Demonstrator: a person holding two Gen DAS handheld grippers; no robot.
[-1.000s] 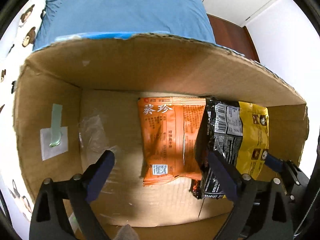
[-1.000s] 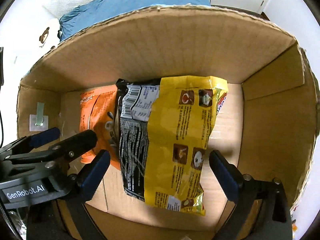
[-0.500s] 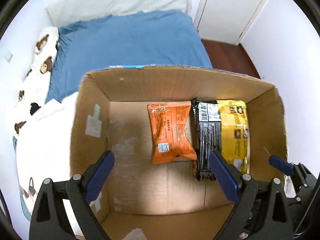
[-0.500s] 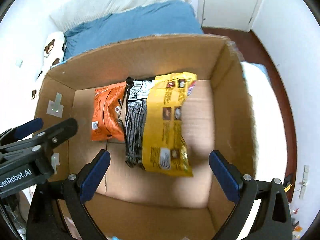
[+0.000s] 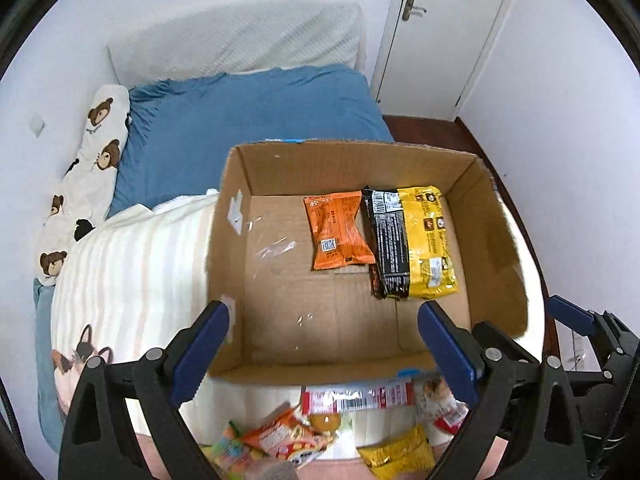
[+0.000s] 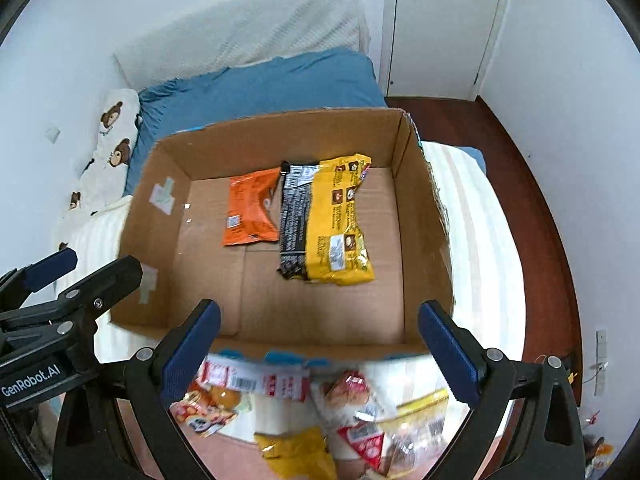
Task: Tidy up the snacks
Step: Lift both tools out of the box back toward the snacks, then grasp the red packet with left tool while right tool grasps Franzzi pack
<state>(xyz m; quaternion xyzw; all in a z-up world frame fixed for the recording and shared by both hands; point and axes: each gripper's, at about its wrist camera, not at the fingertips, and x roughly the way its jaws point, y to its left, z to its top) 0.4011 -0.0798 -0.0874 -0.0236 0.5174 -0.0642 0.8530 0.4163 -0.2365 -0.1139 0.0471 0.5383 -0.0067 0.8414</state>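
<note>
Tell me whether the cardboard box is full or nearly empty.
Nearly empty. The cardboard box holds only an orange packet and a yellow-black packet lying flat side by side; most of its floor shows bare.

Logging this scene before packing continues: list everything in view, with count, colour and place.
cardboard box: one, brown, open, on the bed
orange packet: one, in the box
black-and-yellow packet: one, in the box, right of the orange one
loose snacks: several, mixed colours, on the bed in front of the box
blue sheet: one, behind the box
bear pillow: one, white, left
door: one, white, far wall
left gripper: open, empty
right gripper: open, empty
</note>
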